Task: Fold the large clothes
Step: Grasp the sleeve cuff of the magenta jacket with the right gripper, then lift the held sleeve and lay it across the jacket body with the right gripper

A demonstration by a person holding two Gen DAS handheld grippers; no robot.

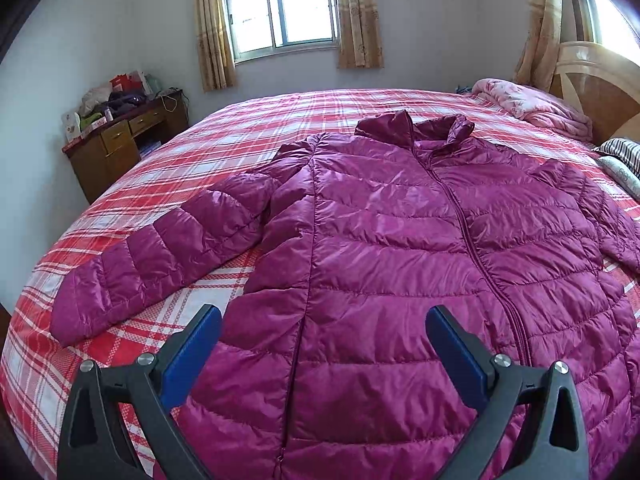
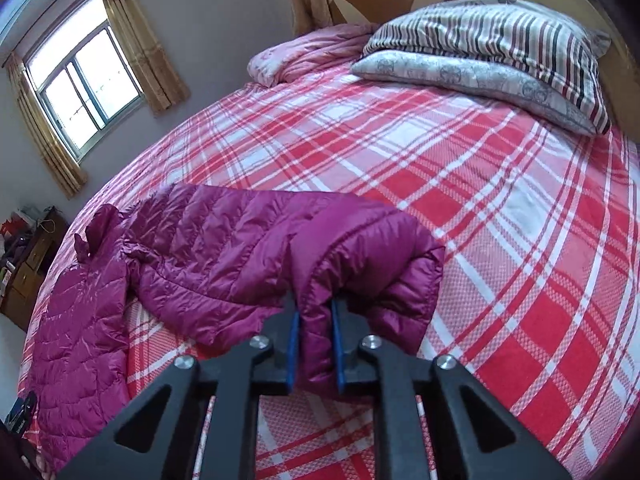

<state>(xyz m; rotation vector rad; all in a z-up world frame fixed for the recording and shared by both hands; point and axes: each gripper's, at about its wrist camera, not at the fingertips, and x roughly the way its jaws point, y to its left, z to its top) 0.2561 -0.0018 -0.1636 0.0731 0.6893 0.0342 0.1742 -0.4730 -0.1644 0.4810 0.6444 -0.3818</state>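
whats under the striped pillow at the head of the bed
The striped pillow lies on a grey patterned pillow, which rests on the plaid sheet. Whatever sits beneath both is covered.

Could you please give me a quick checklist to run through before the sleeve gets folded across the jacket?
1. Right hand-held gripper clamped on the sleeve cuff: ok.
2. Left hand-held gripper open above the jacket hem, holding nothing: ok.
3. Jacket body lying flat, zipper closed: ok.
4. Other sleeve spread out on the bed sheet: ok.
5. Pillows apart from the jacket: ok.
6. Grip firm enough to hold when lifted: cannot tell.
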